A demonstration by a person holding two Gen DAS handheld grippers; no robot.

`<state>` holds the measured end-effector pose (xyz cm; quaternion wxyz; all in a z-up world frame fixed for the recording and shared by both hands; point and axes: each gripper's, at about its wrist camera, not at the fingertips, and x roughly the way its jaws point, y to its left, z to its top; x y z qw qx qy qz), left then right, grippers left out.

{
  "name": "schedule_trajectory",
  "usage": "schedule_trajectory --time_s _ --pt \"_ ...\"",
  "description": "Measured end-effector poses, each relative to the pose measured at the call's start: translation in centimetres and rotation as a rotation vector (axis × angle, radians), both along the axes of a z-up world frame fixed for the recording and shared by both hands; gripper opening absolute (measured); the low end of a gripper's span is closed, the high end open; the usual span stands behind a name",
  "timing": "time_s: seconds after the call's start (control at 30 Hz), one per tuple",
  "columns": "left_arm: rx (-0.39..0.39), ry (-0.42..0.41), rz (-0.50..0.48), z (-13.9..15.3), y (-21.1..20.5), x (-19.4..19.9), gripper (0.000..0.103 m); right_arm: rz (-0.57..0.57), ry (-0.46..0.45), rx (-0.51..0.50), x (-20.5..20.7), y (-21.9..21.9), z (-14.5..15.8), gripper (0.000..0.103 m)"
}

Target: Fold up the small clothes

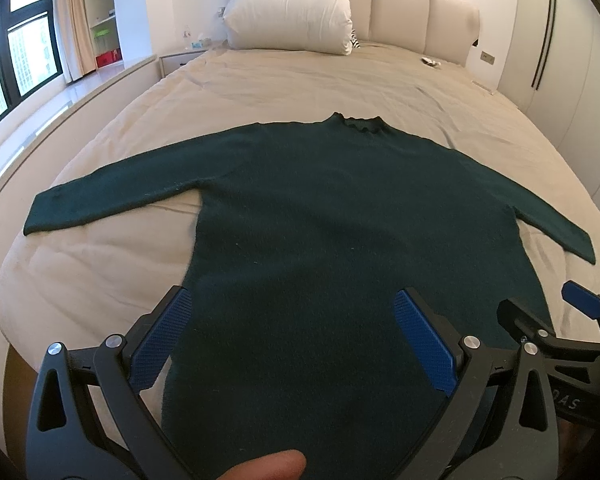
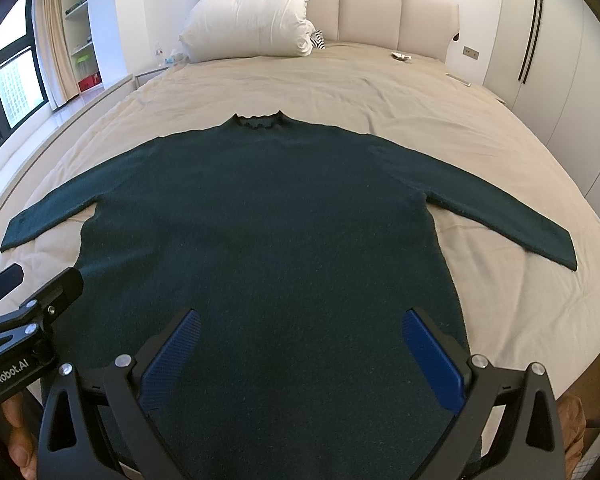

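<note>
- Two grippers, left and right, hover at the sweater's six o'clock hem, fingers apart, gripping nothing.
- Sleeves spread toward nine and three on the bed.

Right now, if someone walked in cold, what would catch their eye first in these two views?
The dark green sweater spread flat on the beige bed, sleeves out to both sides, collar toward the headboard. Next, the open left gripper and right gripper hovering over its hem. Behind, a plump white pillow leans against the headboard.
</note>
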<state>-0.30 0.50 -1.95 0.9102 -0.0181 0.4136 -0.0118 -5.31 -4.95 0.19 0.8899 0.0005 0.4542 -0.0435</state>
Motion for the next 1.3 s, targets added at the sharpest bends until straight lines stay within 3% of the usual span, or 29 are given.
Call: schedule_trajectory --time_s 0.13,0.37,0.47,0.7,0.77,0.87,1.0,1.17,1.3 --pt "-0.015 -0.012 -0.006 -0.1 0.3 0.0 0.103 0.005 0.008 -0.001 0.0 0.1 0.1 0.103" --pt "-0.185 0.002 -0.045 -0.7 2.7 0.8 0.103 0.015 0.024 -0.006 0.8 0.4 0.0 0.103" --pt "-0.331 0.018 -0.059 -0.6 5.3 1.8 0.103 0.023 0.028 -0.009 1.2 0.7 0.0 0.103" --pt "-0.754 -0.09 0.026 -0.3 16.2 4.1 0.103 0.047 0.015 -0.019 2.4 2.0 0.4 0.103" --pt "-0.842 -0.099 0.085 -0.9 19.7 4.7 0.103 0.06 0.02 -0.025 2.8 2.6 0.4 0.103" --pt "-0.947 -0.073 0.097 -2.1 23.6 5.3 0.103 0.078 0.028 -0.032 3.3 3.5 0.2 0.103" --pt "-1.084 -0.131 0.238 -3.9 29.9 5.3 0.103 0.093 0.043 -0.044 4.0 4.3 -0.2 0.103" --pt "-1.249 -0.281 0.582 -7.3 39.7 4.1 0.102 0.088 0.07 -0.042 4.7 4.4 -1.0 0.103" --pt "-1.245 -0.329 0.793 -9.5 43.7 3.9 0.095 0.087 0.086 -0.043 5.3 4.7 -1.6 0.103"
